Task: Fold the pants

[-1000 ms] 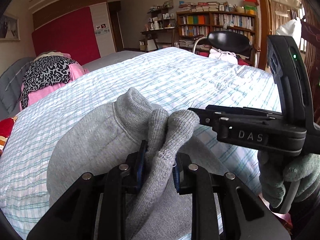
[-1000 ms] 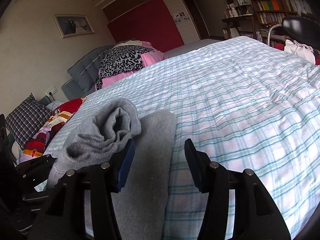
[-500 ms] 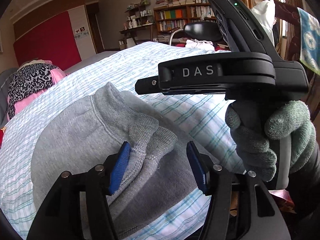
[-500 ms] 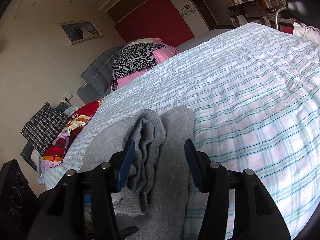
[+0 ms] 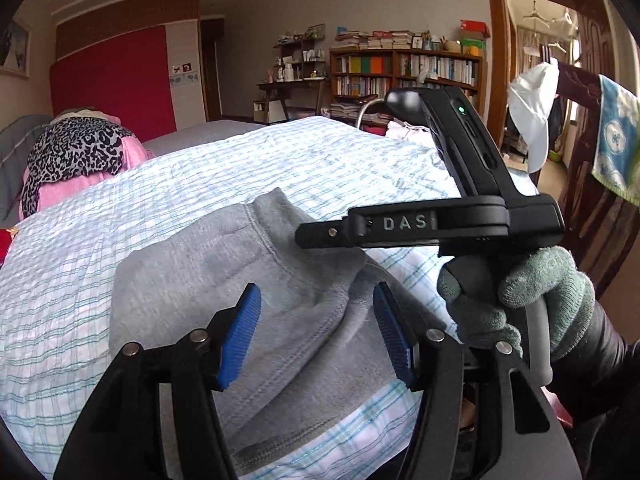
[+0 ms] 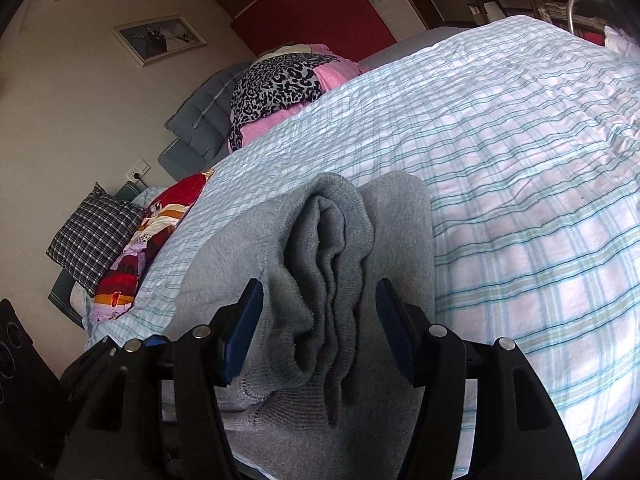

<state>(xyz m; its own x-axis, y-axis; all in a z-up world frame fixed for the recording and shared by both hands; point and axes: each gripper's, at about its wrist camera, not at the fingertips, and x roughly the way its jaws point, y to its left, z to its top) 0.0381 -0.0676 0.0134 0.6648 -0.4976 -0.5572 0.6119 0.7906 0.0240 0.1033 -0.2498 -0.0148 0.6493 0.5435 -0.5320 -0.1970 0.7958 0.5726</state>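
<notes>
Grey sweatpants (image 5: 208,280) lie folded on the plaid bedspread (image 5: 280,168) near the bed's front edge; their ribbed cuffs (image 6: 328,264) are bunched on top in the right wrist view. My left gripper (image 5: 316,332) is open, its blue pads on either side of a fold and apart from it. My right gripper (image 6: 318,328) is open, its jaws standing either side of the cuffs. Its black body, held by a gloved hand (image 5: 520,304), also shows in the left wrist view at the right.
A leopard-print and pink pile (image 6: 280,80) lies at the head of the bed. A plaid pillow (image 6: 92,236) and a red patterned cloth (image 6: 152,236) lie at the left side. A bookshelf (image 5: 404,72) and a dark wooden chair with a towel (image 5: 612,136) stand beyond the bed.
My left gripper opened and let go of the cuff, which dropped onto the pants. My right gripper shifted over the bunched cuffs and stayed open.
</notes>
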